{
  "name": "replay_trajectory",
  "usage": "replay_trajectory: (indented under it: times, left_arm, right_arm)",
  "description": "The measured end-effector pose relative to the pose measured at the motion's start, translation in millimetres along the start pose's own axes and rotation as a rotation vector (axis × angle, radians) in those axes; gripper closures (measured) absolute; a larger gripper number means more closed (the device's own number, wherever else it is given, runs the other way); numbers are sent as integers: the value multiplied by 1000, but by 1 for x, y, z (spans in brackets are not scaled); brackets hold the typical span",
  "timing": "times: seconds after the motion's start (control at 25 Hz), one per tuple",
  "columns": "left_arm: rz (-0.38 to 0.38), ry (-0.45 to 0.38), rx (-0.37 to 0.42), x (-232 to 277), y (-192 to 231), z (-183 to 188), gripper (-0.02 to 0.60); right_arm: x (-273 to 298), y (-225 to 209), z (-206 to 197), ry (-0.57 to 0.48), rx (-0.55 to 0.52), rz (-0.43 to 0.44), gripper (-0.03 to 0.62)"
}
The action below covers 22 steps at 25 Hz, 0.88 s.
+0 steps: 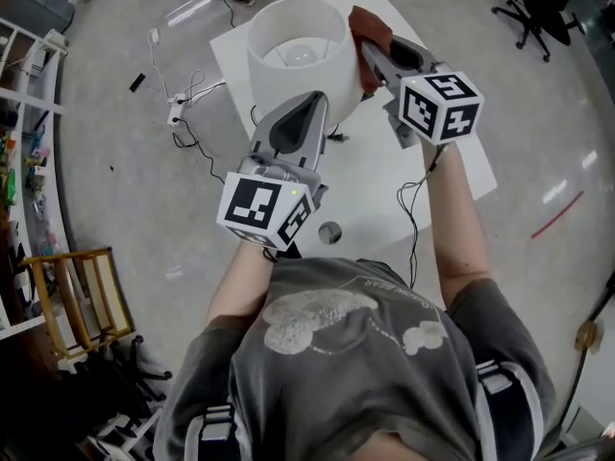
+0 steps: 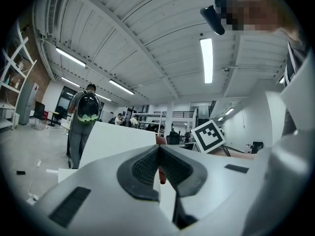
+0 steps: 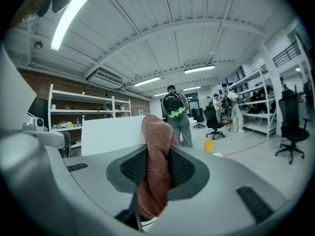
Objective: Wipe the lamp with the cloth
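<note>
While the white lamp (image 1: 293, 51) stands near the worktop's (image 1: 384, 181) far edge, the right hand-held gripper (image 1: 369, 67) pinches the reddish-brown cloth (image 1: 369, 29) and holds it against the shade's right side. The left hand-held gripper (image 1: 309, 106) has its jaws closed on the shade's near wall. A thin black cable (image 1: 411, 205) lies toward the worktop's near right edge.

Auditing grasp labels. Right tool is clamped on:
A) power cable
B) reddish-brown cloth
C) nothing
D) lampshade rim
B: in the right gripper view the right tool is shut on the reddish-brown cloth, which sticks up from between its jaws.
</note>
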State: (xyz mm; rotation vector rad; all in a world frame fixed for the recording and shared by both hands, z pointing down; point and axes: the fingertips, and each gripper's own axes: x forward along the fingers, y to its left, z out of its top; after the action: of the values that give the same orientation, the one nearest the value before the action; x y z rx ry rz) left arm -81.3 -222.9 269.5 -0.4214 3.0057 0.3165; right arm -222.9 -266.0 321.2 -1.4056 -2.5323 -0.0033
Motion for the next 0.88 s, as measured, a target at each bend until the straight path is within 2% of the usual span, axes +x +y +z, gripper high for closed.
replay_trajectory:
  times: [0.36,0.56,0.72,0.88]
  left_arm:
    - [30,96,-32,-12,8,-42,574]
    - [50,162,-29,-26,12,-64,574]
    - [67,168,-51,-33,17,-75,574]
    - [34,163,-68,-27,24,-90,574]
  right_arm:
    - [-3,-22,-81,118,124,-56,502]
    - [-15,-24,-111,145,189,-73,502]
    - [-24,-24,-127,149,223,-85,502]
    - [-27,-20,-140,130,230,-99,502]
